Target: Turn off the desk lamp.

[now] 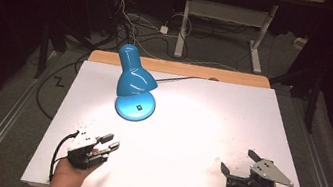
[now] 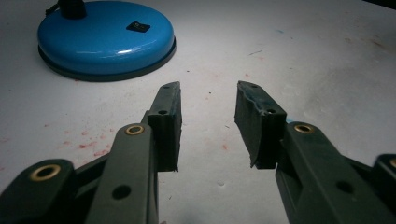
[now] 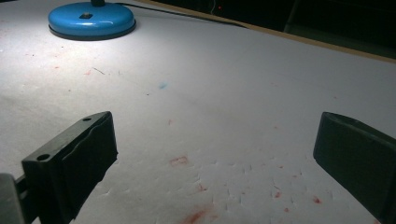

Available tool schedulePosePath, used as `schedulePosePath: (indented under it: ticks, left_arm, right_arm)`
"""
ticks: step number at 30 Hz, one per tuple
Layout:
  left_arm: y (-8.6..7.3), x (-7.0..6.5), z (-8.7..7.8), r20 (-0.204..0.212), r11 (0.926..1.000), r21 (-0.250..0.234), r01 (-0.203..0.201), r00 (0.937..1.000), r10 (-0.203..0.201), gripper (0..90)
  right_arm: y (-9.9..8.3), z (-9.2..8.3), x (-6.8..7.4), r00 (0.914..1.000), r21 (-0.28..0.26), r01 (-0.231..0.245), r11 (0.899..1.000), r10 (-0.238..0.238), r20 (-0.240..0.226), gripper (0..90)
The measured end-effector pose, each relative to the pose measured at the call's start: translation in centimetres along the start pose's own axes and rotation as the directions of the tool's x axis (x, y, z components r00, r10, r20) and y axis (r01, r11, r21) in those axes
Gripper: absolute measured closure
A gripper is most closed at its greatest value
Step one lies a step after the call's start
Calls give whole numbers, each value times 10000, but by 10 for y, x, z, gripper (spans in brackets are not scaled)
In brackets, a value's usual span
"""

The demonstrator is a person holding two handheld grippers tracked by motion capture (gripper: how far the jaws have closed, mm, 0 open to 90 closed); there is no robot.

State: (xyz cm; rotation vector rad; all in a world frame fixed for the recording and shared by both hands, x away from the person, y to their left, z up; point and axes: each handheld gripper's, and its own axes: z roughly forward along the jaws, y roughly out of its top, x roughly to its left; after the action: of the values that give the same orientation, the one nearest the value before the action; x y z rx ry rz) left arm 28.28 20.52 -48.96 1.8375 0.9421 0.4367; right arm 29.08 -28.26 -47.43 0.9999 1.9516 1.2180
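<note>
Fingers are apart and empty on both the left gripper (image 1: 107, 144) and right gripper (image 1: 238, 164), resting near the table's (image 1: 232, 114) front edge. Blue lamp (image 1: 136, 86) sits lit, well beyond the left one. Looks like nothing's started; I'd guess a reach toward its base comes next.

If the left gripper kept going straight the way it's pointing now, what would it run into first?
Probably nothing soon. The left gripper, jaws open, aims over bare white table; the blue lamp base sits left of that line, though depth is hard to judge.

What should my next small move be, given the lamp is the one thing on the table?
Probably ease the left gripper forward toward the lamp base. It sits nearer than the right gripper, is open and empty, and the base switch faces it.
</note>
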Motion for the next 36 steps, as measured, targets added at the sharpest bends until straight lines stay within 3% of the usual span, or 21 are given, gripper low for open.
schedulePosePath:
  ticks: [19, 31, 36]
  left_arm:
    - [-1, 8, -1, 273, 9992, 265, 313, 9991, -320, 856]
    - [1, 12, 2, 315, 9979, 345, 549, 9979, -560, 879]
    - [11, 18, 0, 315, 9974, 191, 700, 9970, -706, 879]
  right_arm:
    - [1, 0, -1, 10000, -41, 98, 9999, -98, -16, 4]
    - [1, -1, 1, 10000, -90, 63, 9999, -63, -36, 4]
    - [1, -1, 3, 9999, -56, 76, 10000, -77, -122, 4]
